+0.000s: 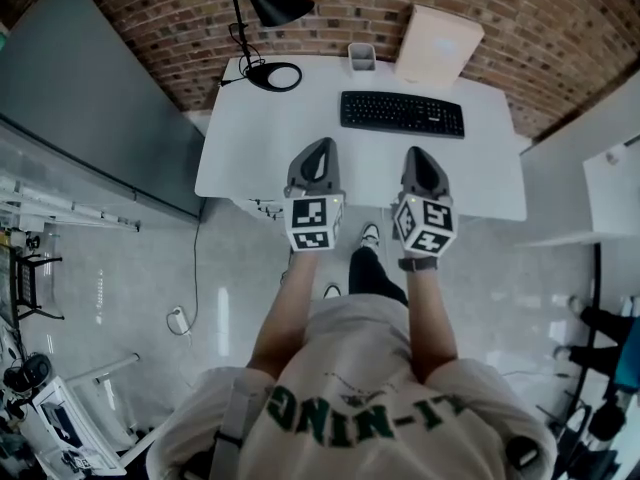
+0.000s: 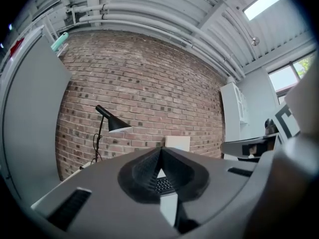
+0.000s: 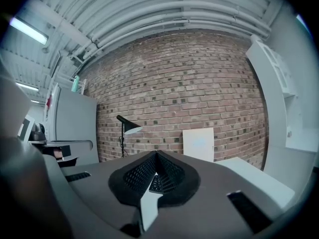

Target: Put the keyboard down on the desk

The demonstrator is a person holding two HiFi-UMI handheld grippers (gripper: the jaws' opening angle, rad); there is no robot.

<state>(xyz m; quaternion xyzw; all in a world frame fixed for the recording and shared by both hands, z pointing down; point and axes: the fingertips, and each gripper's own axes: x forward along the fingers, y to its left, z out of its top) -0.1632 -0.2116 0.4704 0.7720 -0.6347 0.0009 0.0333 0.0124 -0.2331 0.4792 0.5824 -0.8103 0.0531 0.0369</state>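
A black keyboard (image 1: 402, 114) lies flat on the white desk (image 1: 250, 153), toward its back right. Both grippers hover side by side over the desk's near edge, in front of the keyboard and apart from it. My left gripper (image 1: 318, 149) is shut with nothing between its jaws. My right gripper (image 1: 421, 156) is also shut and empty. In the left gripper view the jaw tips meet (image 2: 161, 150) and a patch of the keyboard (image 2: 163, 185) shows below them. The right gripper view has its tips together (image 3: 156, 154) with the keyboard (image 3: 156, 183) behind.
A black desk lamp (image 1: 262, 6) stands at the desk's back left. A small grey holder (image 1: 362, 58) and a white board (image 1: 438, 43) lean by the brick wall. A grey partition (image 1: 80, 98) is at left, a white cabinet (image 1: 610, 183) at right.
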